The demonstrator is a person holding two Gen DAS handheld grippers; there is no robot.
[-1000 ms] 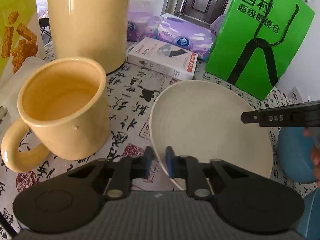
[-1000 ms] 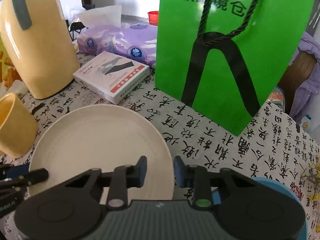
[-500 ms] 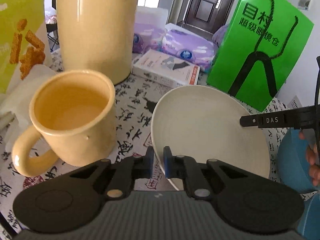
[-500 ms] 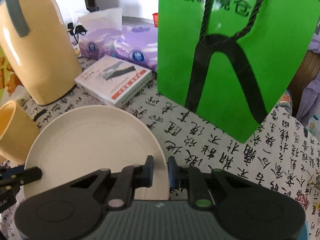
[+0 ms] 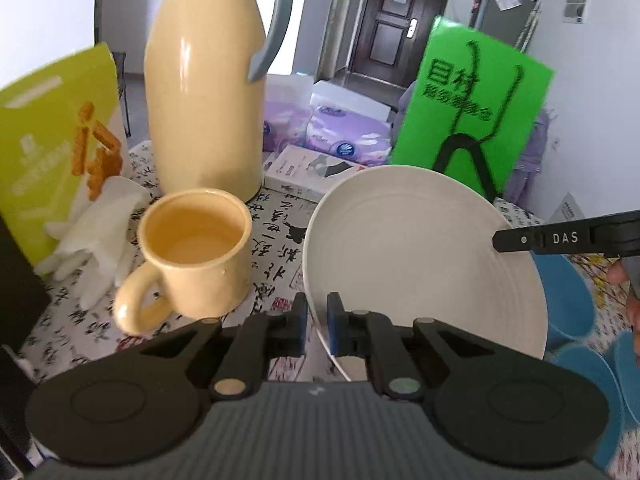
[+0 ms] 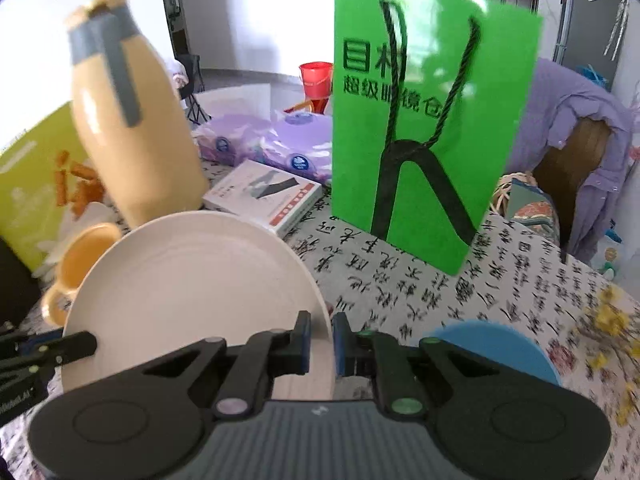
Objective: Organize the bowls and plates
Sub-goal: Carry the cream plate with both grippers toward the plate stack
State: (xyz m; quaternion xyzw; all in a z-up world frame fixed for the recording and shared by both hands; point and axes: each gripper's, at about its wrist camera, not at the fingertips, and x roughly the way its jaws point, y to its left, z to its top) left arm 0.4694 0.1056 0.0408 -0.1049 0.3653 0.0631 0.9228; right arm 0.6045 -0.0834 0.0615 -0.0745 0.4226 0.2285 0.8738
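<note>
- Gripping the round cream ceramic plate point(image 5: 420, 256) by opposite rims: left gripper point(image 5: 317, 326) and right gripper point(image 6: 321, 342), both clamped;
- plate is airborne, tilted; stacked blue bowls point(image 5: 568, 300) lie rightward, nearer the right hand.

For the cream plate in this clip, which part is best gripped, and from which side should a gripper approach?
Grip the thin rim, coming in edge-on from outside. The cream plate is wide, shallow and smooth, so only its edge fits between jaws. Both grippers do this: the left gripper is shut on the rim nearest the yellow mug, the right gripper on the opposite rim, which should keep the plate balanced.
</note>
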